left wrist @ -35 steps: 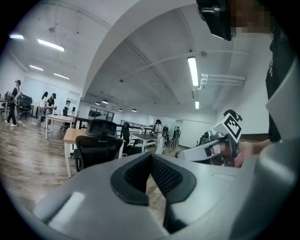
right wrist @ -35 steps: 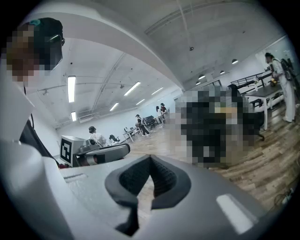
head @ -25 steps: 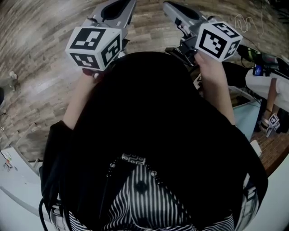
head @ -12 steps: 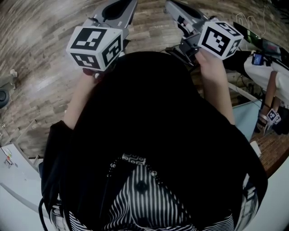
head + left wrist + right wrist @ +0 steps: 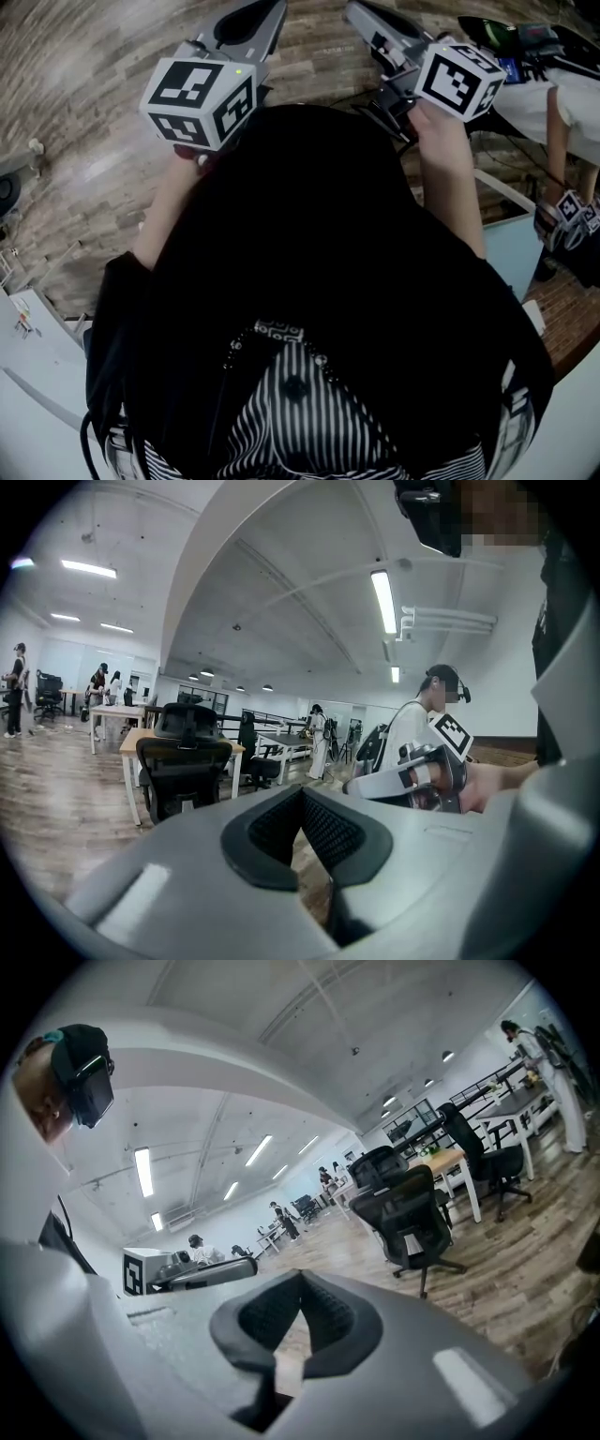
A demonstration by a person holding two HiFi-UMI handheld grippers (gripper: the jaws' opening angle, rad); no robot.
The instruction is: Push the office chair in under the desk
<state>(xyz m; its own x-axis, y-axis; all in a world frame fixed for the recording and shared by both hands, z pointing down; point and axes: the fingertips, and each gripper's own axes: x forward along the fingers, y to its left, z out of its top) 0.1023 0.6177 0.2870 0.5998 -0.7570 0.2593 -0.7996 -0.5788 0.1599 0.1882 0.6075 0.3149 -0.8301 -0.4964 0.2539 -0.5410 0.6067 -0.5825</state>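
A black office chair (image 5: 183,761) stands some way off on the wood floor, in front of a wood-topped desk (image 5: 131,740). The right gripper view shows a black office chair (image 5: 412,1213) beside a light desk (image 5: 448,1162). Both grippers are held up in front of my chest, far from any chair. My left gripper (image 5: 302,797) is shut with nothing between its pads, and its marker cube (image 5: 202,98) shows in the head view. My right gripper (image 5: 300,1281) is shut and empty too, cube (image 5: 459,77) at the upper right. The head view shows no chair.
Further desks and chairs (image 5: 487,1147) fill the open office, and several people stand among them. A person in white (image 5: 562,94) stands close at my right with marker cubes. A white cabinet (image 5: 28,375) is at my lower left, a pale blue panel (image 5: 511,253) at my right.
The floor and the person at the right have shifted up and leftward in the head view, as if I turned slightly. Both grippers keep their pose and stay shut.
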